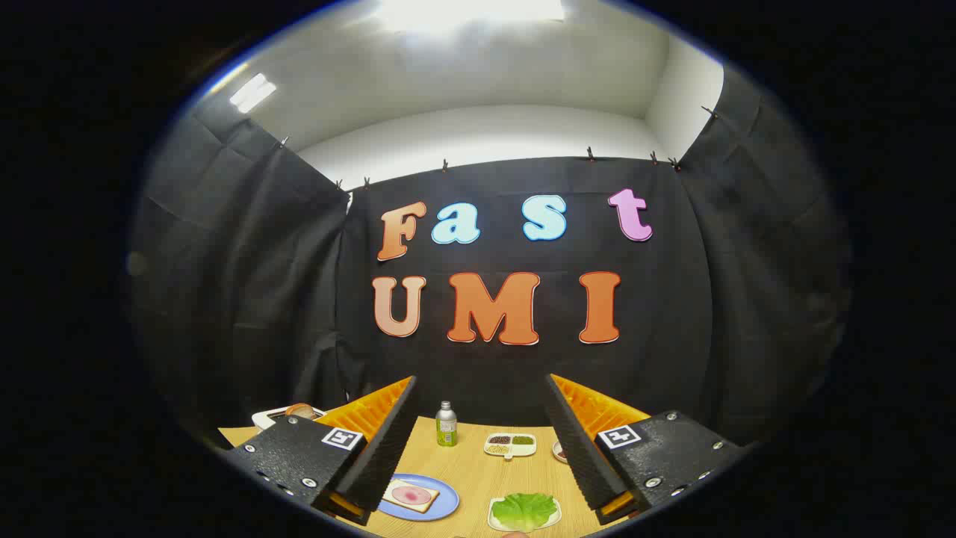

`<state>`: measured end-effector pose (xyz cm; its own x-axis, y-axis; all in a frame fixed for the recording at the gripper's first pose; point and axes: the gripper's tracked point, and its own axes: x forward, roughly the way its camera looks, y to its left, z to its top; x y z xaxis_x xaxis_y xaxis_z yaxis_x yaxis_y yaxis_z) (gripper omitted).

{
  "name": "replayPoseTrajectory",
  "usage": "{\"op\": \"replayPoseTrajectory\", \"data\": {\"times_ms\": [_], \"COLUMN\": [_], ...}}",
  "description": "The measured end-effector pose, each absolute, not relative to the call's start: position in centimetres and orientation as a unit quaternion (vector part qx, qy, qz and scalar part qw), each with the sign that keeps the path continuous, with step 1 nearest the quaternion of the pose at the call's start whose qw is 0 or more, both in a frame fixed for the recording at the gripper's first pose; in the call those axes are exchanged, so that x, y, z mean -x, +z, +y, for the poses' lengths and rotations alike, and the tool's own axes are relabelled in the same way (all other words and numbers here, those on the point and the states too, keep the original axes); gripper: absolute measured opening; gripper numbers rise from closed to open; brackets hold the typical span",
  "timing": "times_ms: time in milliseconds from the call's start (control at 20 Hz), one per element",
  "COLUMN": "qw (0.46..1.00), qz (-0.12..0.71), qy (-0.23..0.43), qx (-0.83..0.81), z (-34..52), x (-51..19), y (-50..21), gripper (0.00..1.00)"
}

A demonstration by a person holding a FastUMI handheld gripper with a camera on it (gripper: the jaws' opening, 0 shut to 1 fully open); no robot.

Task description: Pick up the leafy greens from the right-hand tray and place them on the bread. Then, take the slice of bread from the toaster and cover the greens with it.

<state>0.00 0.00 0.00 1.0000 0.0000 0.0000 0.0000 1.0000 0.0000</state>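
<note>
My gripper (482, 403) is open, held high above the wooden table (470, 463), with nothing between its fingers. Below and between the fingers, a leafy green lettuce piece (524, 509) lies on a small white tray (494, 521) close to me. Left of it, a slice of bread (410, 495) topped with a pink round of ham rests on a blue plate (447, 502). At the far left, partly hidden behind the left finger, a white toaster (270, 417) holds a brown slice of bread (300, 409).
A small silver bottle with a green label (446, 424) stands at the back of the table. Beside it lies a white divided dish (510, 444) with dark and green fillings. Another small dish (558, 450) peeks from behind the right finger.
</note>
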Motion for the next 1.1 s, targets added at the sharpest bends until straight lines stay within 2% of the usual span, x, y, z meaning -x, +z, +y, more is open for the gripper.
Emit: {"op": "replayPoseTrajectory", "data": {"times_ms": [800,1100], "qw": [1.0,0.998], "qz": [0.004,0.063], "qy": [0.008,0.018], "qx": [0.005,-0.001], "z": [-0.3,-0.6], "x": [-0.2,-1.4], "y": [0.2,-3.1], "gripper": [0.98,0.98]}}
